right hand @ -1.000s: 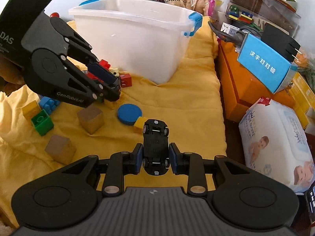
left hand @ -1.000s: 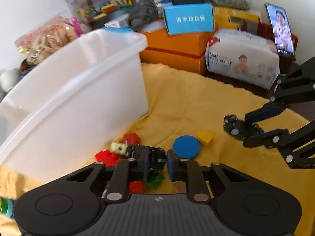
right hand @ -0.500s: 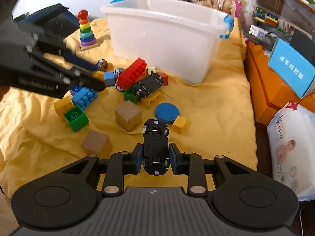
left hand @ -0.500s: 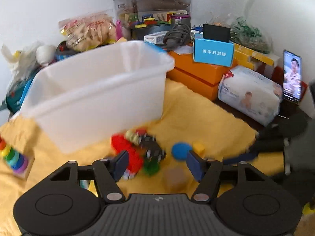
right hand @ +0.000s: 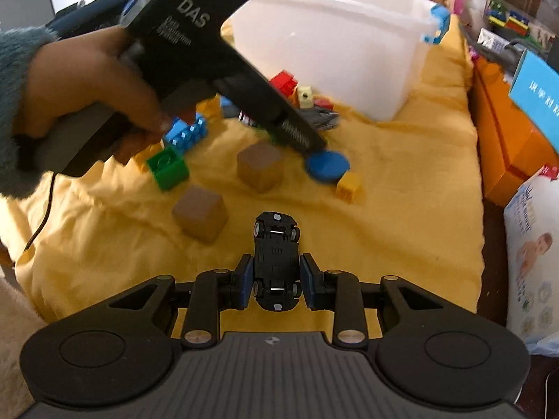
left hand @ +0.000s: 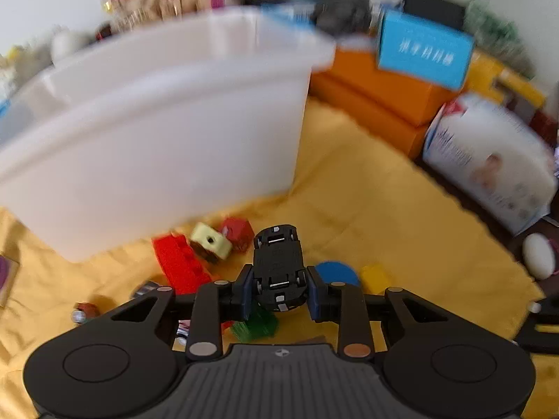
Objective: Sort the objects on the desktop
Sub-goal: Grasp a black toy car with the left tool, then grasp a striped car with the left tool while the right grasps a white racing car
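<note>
1. Bare yellow cloth (right hand: 401, 209) right of the blocks; white bin (left hand: 157, 132) walls off the far side.
2. Left tool (left hand: 277, 289) just closed onto a black toy car (left hand: 277, 265), belly up, beside the red brick (left hand: 178, 265).
3. Right tool (right hand: 276, 281) clamped on a second black car (right hand: 276, 262), wheels up, over the cloth.

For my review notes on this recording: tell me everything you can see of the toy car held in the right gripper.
The toy car is small, black and looks like plastic. It is held belly-up, so its ribbed underside, two metal axles and four wheels face the camera. It points away along the fingers. The right gripper is shut on it, blue pads pressing its flanks at the near axle while the far end sticks out free. It hangs above the yellow cloth, touching nothing else.
</note>
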`<action>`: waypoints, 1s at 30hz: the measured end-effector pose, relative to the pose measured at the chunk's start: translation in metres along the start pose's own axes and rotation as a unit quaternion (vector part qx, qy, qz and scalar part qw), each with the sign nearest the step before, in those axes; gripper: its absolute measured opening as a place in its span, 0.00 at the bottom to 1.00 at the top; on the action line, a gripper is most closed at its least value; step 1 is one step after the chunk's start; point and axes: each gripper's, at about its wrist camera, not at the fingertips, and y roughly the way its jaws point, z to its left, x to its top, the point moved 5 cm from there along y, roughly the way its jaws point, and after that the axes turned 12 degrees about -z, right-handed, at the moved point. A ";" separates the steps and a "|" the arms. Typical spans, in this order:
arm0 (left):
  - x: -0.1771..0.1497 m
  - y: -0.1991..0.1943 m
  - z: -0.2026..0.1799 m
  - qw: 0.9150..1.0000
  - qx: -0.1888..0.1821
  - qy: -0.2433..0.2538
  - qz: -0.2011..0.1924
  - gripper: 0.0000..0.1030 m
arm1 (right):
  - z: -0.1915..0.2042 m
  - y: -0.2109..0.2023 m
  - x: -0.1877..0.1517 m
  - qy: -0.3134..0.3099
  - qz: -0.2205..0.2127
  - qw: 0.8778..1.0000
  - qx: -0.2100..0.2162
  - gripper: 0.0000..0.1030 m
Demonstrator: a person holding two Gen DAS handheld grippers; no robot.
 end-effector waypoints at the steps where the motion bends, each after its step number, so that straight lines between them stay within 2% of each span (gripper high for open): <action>1: 0.000 -0.011 0.000 1.000 -0.001 0.003 -0.006 0.32 | 0.001 -0.001 0.000 -0.007 0.000 1.000 0.000 0.31; 4: -0.006 -0.055 0.001 1.000 -0.014 -0.014 -0.020 0.32 | 0.001 -0.003 0.001 -0.025 -0.005 1.000 -0.002 0.31; 6: -0.020 -0.081 0.005 0.999 -0.020 -0.042 -0.015 0.32 | 0.001 -0.004 0.003 -0.030 -0.005 1.000 0.003 0.31; 8: -0.043 -0.106 0.008 0.997 -0.022 -0.070 0.001 0.32 | 0.003 -0.005 0.005 -0.037 -0.006 0.999 0.009 0.31; 12: -0.095 -0.130 0.000 0.996 -0.038 -0.069 0.042 0.33 | 0.011 -0.012 0.003 -0.052 -0.002 0.998 0.020 0.31; 16: -0.117 -0.122 -0.009 0.998 -0.019 -0.035 0.056 0.33 | 0.019 -0.014 -0.004 -0.051 -0.004 0.998 0.042 0.31; 19: -0.116 -0.131 -0.014 0.999 -0.002 0.000 0.044 0.38 | 0.025 -0.008 -0.008 -0.061 0.010 0.998 0.017 0.34; 21: -0.112 -0.139 -0.019 0.999 0.016 0.036 0.034 0.39 | 0.031 -0.013 -0.005 -0.080 -0.006 0.997 0.007 0.34; 23: -0.109 -0.143 -0.027 0.998 0.015 0.062 0.022 0.39 | 0.040 -0.020 -0.002 -0.120 -0.024 0.993 -0.002 0.34; 26: -0.109 -0.134 -0.034 0.997 0.007 0.069 0.032 0.39 | 0.055 -0.018 -0.001 -0.163 -0.020 0.986 -0.005 0.32; 30: -0.115 -0.121 -0.042 0.996 0.010 0.079 0.045 0.39 | 0.056 -0.007 -0.007 -0.171 0.000 0.985 -0.023 0.30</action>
